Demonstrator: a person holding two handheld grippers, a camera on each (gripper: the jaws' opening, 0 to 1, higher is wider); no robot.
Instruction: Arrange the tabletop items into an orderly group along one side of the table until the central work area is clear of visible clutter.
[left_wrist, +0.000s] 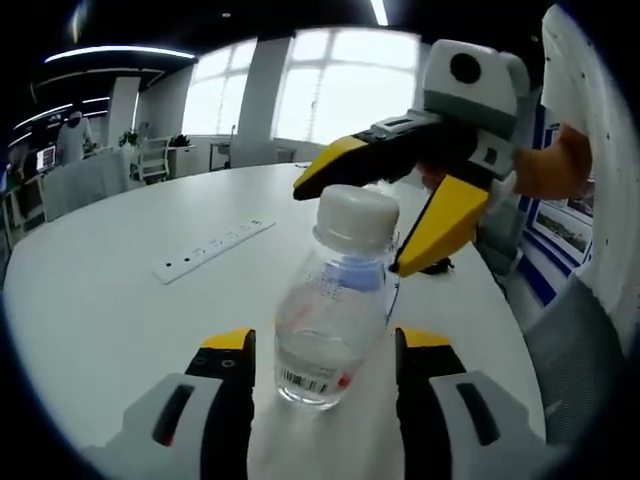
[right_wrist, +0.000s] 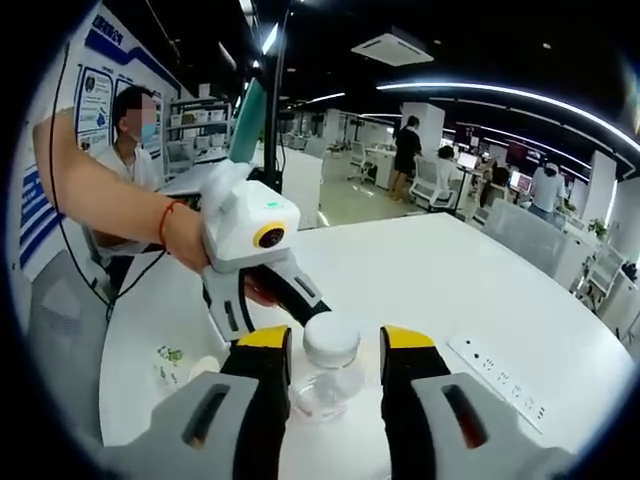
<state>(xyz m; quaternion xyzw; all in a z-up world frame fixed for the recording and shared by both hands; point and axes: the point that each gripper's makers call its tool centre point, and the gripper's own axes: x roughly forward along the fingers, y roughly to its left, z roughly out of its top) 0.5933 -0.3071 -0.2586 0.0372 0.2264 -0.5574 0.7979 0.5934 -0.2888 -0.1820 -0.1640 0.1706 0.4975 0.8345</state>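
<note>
In the left gripper view, the left gripper (left_wrist: 325, 352) rises from the bottom edge, its two yellow-tipped jaws spread wide. One clear plastic bottle (left_wrist: 330, 310) with a white cap stands upright on the white table (left_wrist: 110, 290), between the jaw tips. A gap shows on each side of the bottle, so the jaws are not touching it. The bottle holds a little clear liquid and carries a barcode label near its base.

Just beyond the bottle, the right gripper (left_wrist: 350, 222) reaches in from the upper right. Its two yellow jaw tips are parted wide, one on each side of the cap, near it; whether they touch the cap is unclear. A hand (left_wrist: 560, 165) grips it from behind.

Farther back on the table lies one white power strip (left_wrist: 210, 247). Behind the table are bright windows.

In the right gripper view, the right gripper (right_wrist: 335, 357) comes up from the bottom with its jaws wide apart, and the bottle (right_wrist: 326, 375) sits between the two tips, its white cap uppermost. Right behind the bottle, the left gripper (right_wrist: 262, 300) points down toward it, held by a hand (right_wrist: 190, 240) with a red cord at the wrist. One small crumpled wrapper (right_wrist: 172, 362) lies on the table (right_wrist: 420, 270) to the left of the jaws. The power strip (right_wrist: 497, 380) lies to the right. Beyond the table stretches an open office with several people standing at desks.
</note>
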